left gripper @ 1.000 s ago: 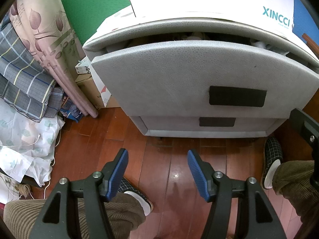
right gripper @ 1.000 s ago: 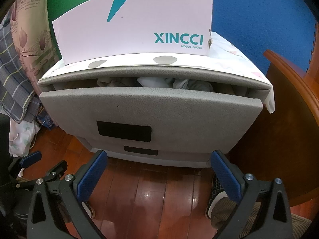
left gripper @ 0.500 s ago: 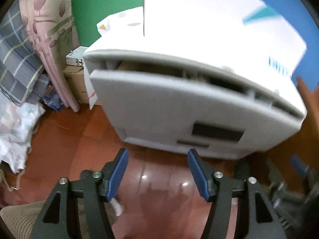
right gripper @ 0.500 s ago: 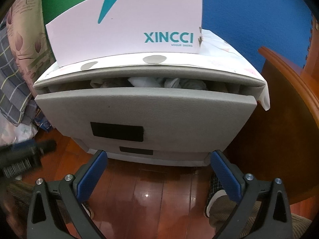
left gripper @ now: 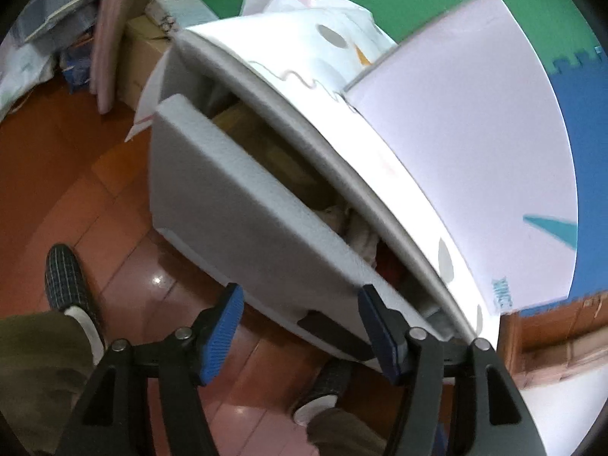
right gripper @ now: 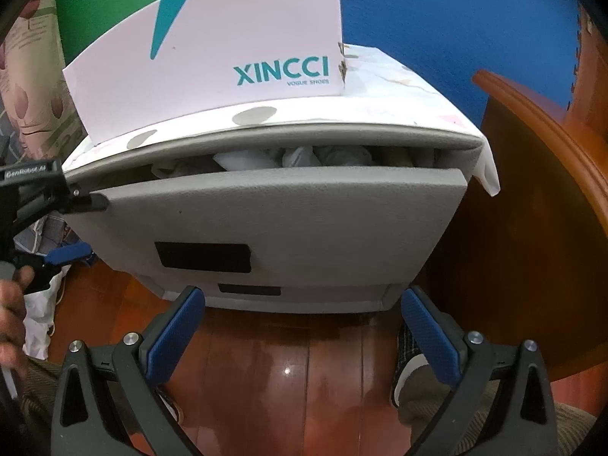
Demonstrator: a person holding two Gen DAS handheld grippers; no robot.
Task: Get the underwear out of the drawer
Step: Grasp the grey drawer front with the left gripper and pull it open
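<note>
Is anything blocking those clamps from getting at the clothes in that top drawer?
Partly. The drawer front stands only slightly out, leaving a narrow gap under the cabinet top. The clothes show through that slit. Both the left gripper and right gripper are open, empty and in front of the drawer, below the gap.

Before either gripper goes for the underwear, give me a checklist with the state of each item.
1. Top drawer pulled out: ok, but only partly; the gap under the cabinet top is narrow.
2. Clothes visible in that gap: ok, crumpled pale fabric; which piece is underwear: cannot tell.
3. Left gripper empty: ok, its jaws have just been opening with nothing between the fingers.
4. Right gripper empty and open: ok, facing the drawer front.
5. Gap wide enough for fingers: cannot tell.
6. Shoe box steady on the cabinet top: ok, set back from the edge.
</note>
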